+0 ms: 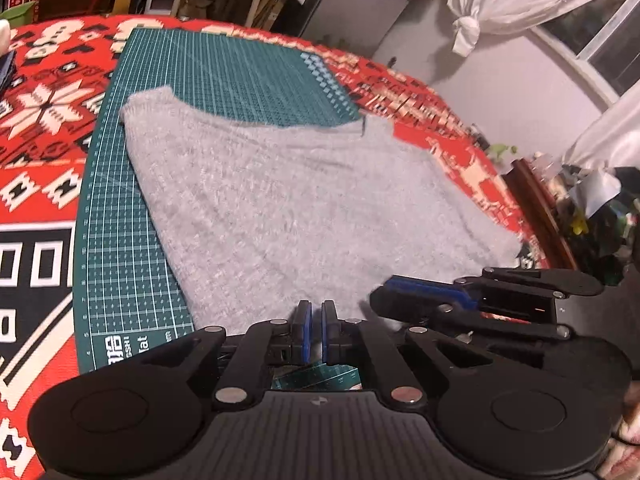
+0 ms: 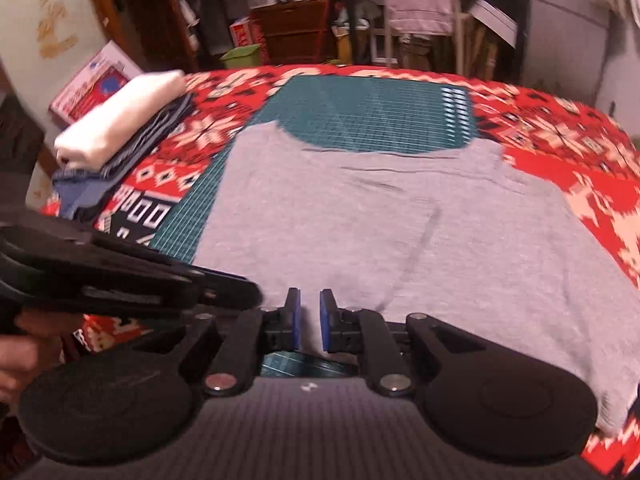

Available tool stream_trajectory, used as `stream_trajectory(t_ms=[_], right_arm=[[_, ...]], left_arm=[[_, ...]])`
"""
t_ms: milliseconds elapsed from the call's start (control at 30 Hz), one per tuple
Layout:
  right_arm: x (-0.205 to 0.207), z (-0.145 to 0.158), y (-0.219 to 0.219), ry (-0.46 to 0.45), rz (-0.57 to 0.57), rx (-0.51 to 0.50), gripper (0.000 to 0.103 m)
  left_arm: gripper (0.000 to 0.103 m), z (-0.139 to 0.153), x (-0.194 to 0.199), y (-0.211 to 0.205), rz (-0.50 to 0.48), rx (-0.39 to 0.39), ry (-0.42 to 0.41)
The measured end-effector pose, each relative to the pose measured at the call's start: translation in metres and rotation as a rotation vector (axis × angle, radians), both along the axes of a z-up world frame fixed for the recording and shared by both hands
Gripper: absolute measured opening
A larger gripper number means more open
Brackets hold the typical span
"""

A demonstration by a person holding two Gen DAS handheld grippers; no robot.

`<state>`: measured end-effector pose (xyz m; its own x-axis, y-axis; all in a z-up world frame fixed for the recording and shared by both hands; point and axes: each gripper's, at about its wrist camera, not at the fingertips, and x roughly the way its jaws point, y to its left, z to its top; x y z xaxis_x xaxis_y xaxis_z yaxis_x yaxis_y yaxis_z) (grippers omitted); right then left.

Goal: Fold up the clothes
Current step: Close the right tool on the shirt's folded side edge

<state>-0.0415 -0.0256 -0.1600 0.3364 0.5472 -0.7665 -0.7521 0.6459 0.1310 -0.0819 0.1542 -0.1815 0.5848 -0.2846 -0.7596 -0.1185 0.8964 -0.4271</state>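
Covering most of the green cutting mat (image 2: 372, 108) and spilling off its right edge onto the red patterned blanket (image 2: 560, 128), the grey sweater (image 2: 384, 216) lies flat with one panel apparently doubled over its middle, so folding looks partly done. Left of the mat sits a stack of folded clothes (image 2: 120, 120). At the sweater's near hem, the left gripper (image 1: 316, 330) and right gripper (image 2: 310, 320) hover, jaws narrowly parted, holding nothing.
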Motion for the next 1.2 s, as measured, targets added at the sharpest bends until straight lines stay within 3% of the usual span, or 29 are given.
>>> stream_trajectory(t_ms=[133, 367, 700, 867, 1200], right_arm=[[-0.005, -0.013, 0.007, -0.005, 0.021, -0.03, 0.005], [0.0, -0.009, -0.02, -0.001, -0.046, -0.06, 0.009], [0.019, 0.003, -0.006, -0.018, -0.087, 0.017, 0.01], [0.026, -0.011, 0.011, -0.014, -0.081, -0.007, 0.01], [0.027, -0.005, -0.042, -0.031, -0.156, -0.048, 0.01]], left_arm=[[0.003, -0.004, -0.003, 0.005, 0.009, -0.016, -0.002], [0.003, -0.004, -0.005, 0.004, 0.008, -0.015, -0.003], [0.003, 0.003, -0.004, 0.003, 0.009, -0.031, -0.018], [0.003, 0.003, -0.005, 0.003, 0.02, -0.019, -0.012], [0.003, 0.0, -0.004, 0.008, 0.032, -0.03, -0.001]])
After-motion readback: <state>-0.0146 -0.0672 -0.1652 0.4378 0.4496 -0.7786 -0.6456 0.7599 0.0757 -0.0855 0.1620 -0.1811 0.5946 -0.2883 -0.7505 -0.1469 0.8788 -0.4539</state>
